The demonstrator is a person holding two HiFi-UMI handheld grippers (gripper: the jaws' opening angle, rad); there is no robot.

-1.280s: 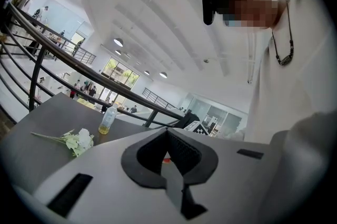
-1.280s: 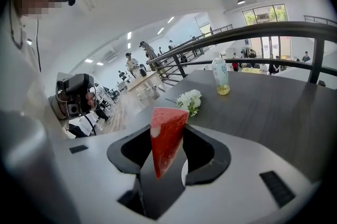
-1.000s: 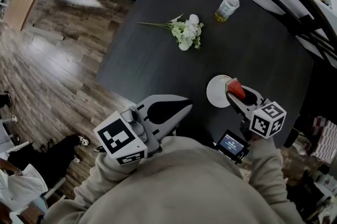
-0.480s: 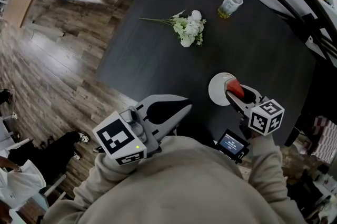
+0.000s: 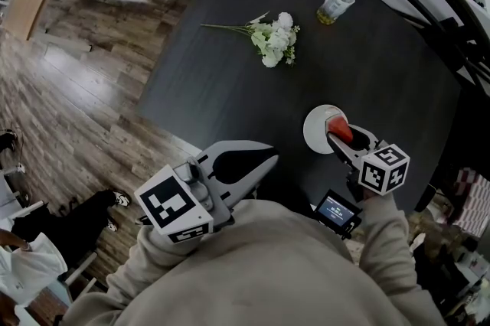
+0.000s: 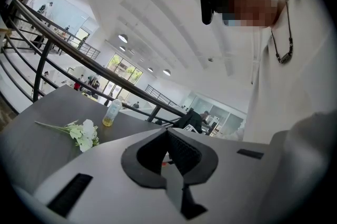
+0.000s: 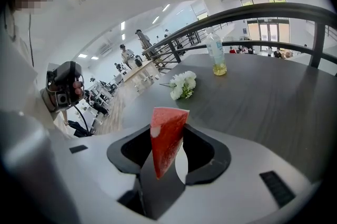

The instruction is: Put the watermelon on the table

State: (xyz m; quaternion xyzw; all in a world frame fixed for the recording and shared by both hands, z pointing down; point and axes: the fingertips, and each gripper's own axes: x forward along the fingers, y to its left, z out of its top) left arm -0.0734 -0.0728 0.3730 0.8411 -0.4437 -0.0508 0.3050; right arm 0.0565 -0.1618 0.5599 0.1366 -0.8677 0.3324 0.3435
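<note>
A red watermelon slice (image 5: 341, 128) stands upright between the jaws of my right gripper (image 5: 341, 136), which is shut on it. In the head view the slice hangs over the right edge of a white plate (image 5: 316, 130) on the dark table (image 5: 230, 87). The right gripper view shows the wedge (image 7: 164, 149) point down, its pale rind corner up, pinched between the black pads (image 7: 202, 152). My left gripper (image 5: 269, 156) is held near the table's front edge, jaws touching at the tips with nothing between them, as the left gripper view (image 6: 167, 131) confirms.
A bunch of white flowers (image 5: 273, 39) lies on the far half of the table, and a clear bottle with yellowish liquid (image 5: 335, 4) stands beyond it. Black railings (image 5: 429, 3) run behind the table. Wooden floor (image 5: 84, 95) lies to the left. A small lit screen (image 5: 337, 210) sits near my chest.
My right gripper has sunk slightly toward the plate with the watermelon slice still in it. The left gripper has stayed where it was.
</note>
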